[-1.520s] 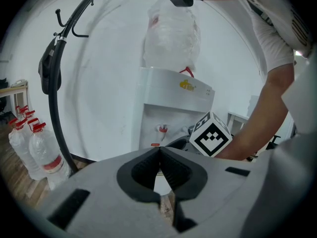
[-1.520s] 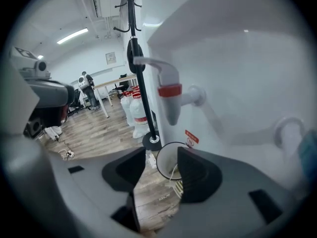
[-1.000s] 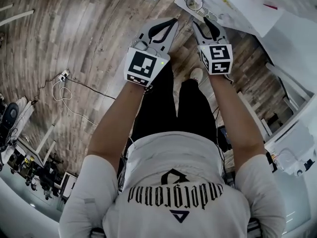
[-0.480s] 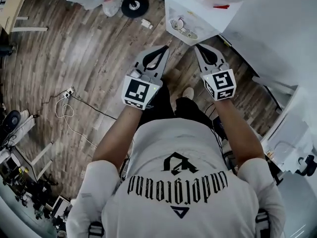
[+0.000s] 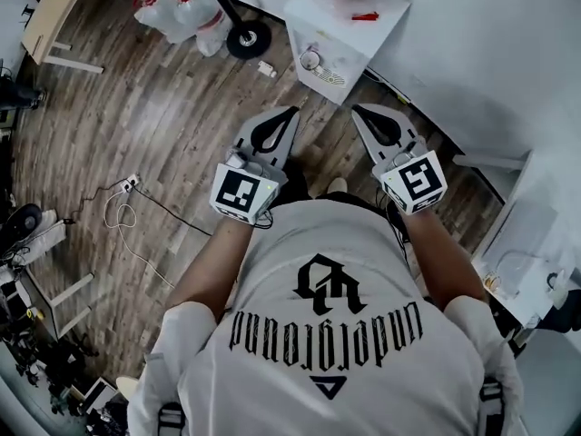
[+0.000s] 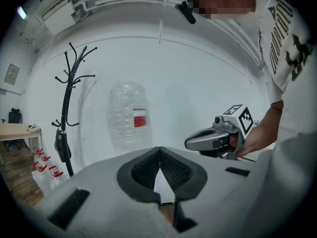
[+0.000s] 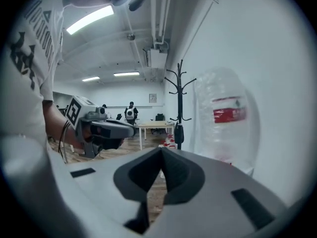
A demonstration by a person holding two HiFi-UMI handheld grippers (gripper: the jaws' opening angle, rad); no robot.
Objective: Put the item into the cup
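In the head view a small round cup [image 5: 310, 60] stands near the front corner of a white table [image 5: 349, 36], and I cannot make out a separate item. Both grippers are held level in front of the person's chest, short of the table. My left gripper [image 5: 292, 110] [image 6: 159, 148] is shut with nothing between its pads. My right gripper [image 5: 356, 109] [image 7: 161, 149] has just closed its jaws and is shut on nothing. Each gripper view also shows the other gripper off to the side: the right gripper [image 6: 190, 144] and the left gripper [image 7: 132, 129].
A big clear water bottle [image 6: 128, 115] [image 7: 225, 118] with a red label stands on the table against the white wall. A black coat rack [image 6: 67, 108] [image 7: 179, 103] stands to the left, its base [image 5: 247, 36] on the wooden floor. Cables [image 5: 123, 209] lie at the left.
Both grippers have risen and drawn back from the table's edge toward the person's chest. The head view has lifted, so the table and cup now sit farther ahead.
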